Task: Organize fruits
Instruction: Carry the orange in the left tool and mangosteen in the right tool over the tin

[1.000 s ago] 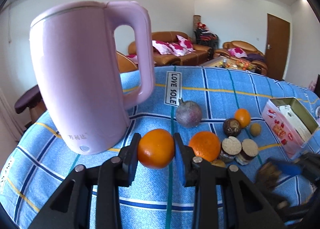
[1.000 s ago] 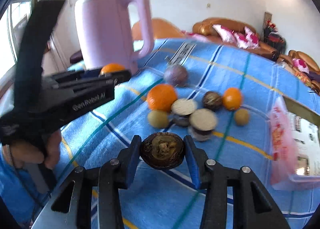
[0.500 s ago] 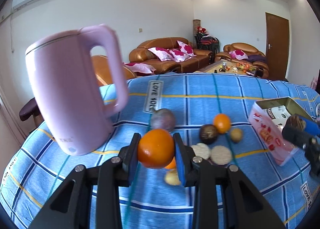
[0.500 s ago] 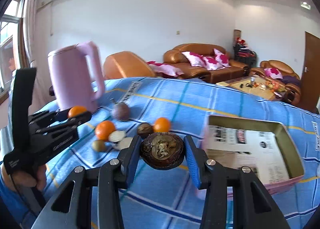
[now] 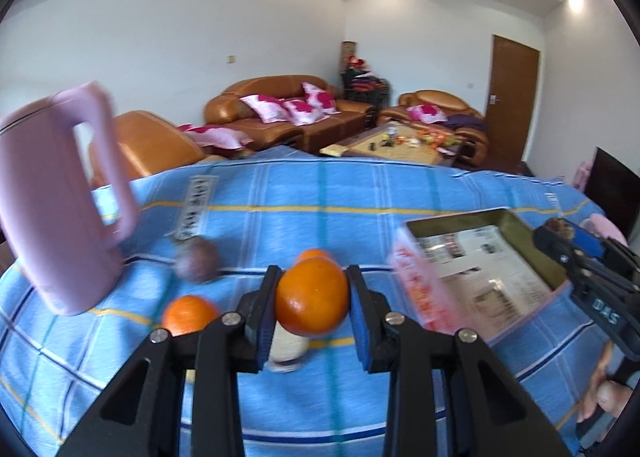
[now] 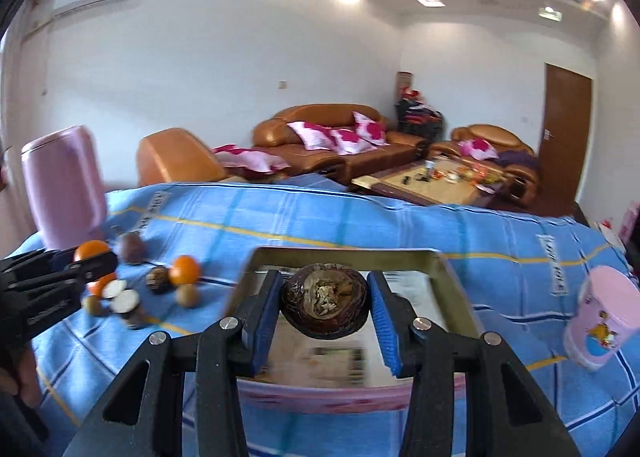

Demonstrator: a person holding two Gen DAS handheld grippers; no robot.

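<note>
My left gripper (image 5: 312, 299) is shut on an orange (image 5: 311, 297) and holds it above the blue checked cloth, left of an open pink box (image 5: 480, 277). My right gripper (image 6: 324, 307) is shut on a brown halved fruit (image 6: 325, 307) and holds it over that box (image 6: 344, 255). Loose fruit lies on the cloth: oranges (image 6: 183, 270), a purple round fruit (image 5: 197, 265), brown and halved pieces (image 6: 126, 303). The left gripper (image 6: 94, 257) shows in the right wrist view, the right gripper (image 5: 560, 229) in the left wrist view.
A tall pink kettle (image 5: 52, 209) stands at the left on the cloth. A small pink cup (image 6: 600, 321) stands right of the box. Brown sofas (image 6: 332, 137) and a low table (image 6: 436, 181) lie beyond the far edge.
Both grippers have swung right, away from the kettle, each with its fruit. The right gripper now hangs over the open box; the left has come nearer the box.
</note>
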